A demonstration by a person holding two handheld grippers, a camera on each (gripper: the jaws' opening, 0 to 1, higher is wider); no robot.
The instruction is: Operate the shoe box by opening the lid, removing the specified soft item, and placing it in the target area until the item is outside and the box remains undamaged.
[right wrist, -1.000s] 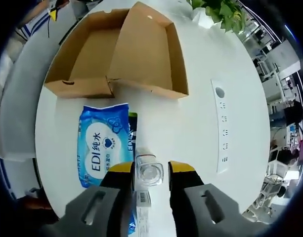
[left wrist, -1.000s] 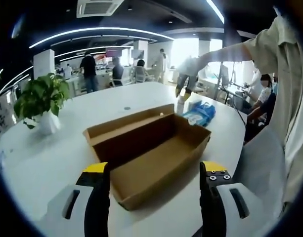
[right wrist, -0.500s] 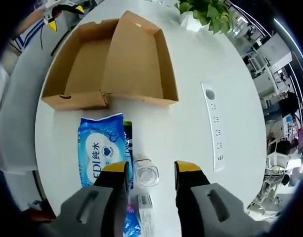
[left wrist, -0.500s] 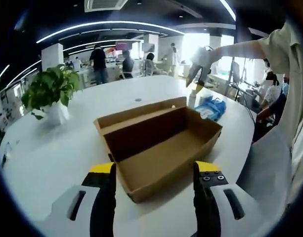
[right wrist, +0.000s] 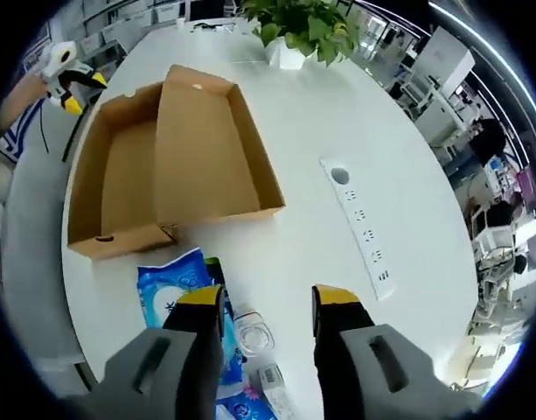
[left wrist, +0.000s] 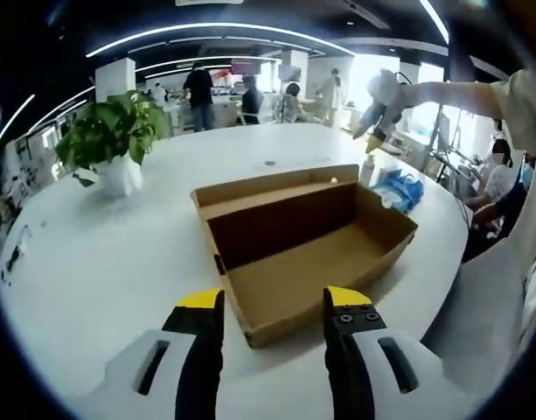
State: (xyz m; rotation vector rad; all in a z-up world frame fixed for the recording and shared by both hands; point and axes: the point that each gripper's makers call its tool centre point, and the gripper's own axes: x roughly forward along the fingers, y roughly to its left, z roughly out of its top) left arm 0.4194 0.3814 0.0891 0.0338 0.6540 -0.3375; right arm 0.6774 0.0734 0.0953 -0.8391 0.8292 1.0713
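Box [right wrist: 167,162] lay open, empty; wipes [right wrist: 176,289] on table [right wrist: 320,236]. Right gripper [right wrist: 266,302] open, empty, above wipes; left gripper [left wrist: 274,306] open near box. Best lift clear, avoid bottle [right wrist: 253,335].

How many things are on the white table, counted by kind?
Cardboard shoe box, lid open: 1
Blue wet-wipe pack: 1
Clear bottle: 1
Potted plant: 1
Total: 4
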